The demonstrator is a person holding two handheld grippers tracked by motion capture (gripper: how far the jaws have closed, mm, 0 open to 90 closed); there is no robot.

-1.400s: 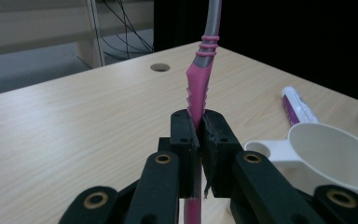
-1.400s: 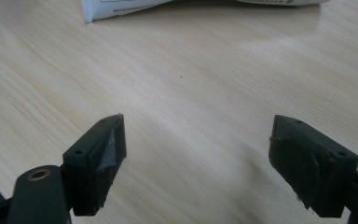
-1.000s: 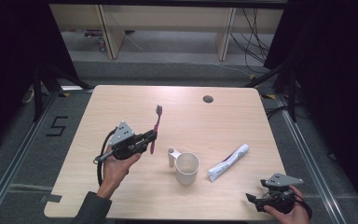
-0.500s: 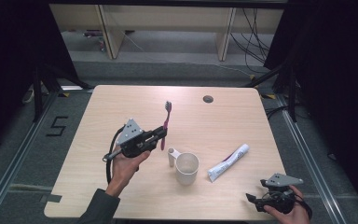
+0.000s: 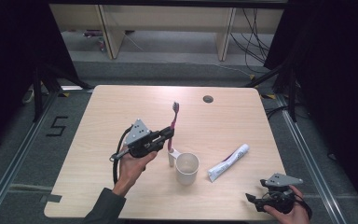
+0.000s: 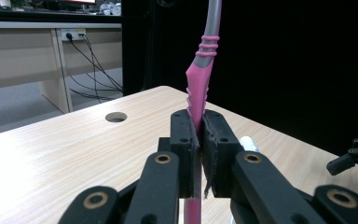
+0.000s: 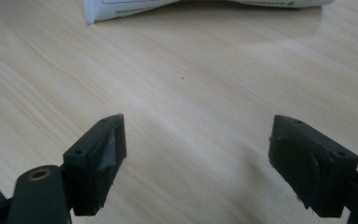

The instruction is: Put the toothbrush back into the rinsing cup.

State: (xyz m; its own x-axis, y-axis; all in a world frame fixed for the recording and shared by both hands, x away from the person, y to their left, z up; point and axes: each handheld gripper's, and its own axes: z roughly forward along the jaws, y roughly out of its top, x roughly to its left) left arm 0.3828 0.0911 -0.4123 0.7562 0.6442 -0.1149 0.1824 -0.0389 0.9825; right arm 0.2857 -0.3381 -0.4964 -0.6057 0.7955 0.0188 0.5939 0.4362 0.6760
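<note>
Since the earlier frame, the left hand-held gripper has carried the toothbrush rightward across the desk, so it now sits just beside the cup. Its jaws are clamped flat on the pink rubbery handle, low on the ribbed part, which holds the brush nearly upright with the bristles on top (likely so the handle end can drop into the cup). That cup is white, smooth and round, with 1 handle facing the brush. A white toothpaste tube lies near it on the pale wood-grain top. The right hand-held gripper rests at the near edge, jaws wide apart and holding nothing.
</note>
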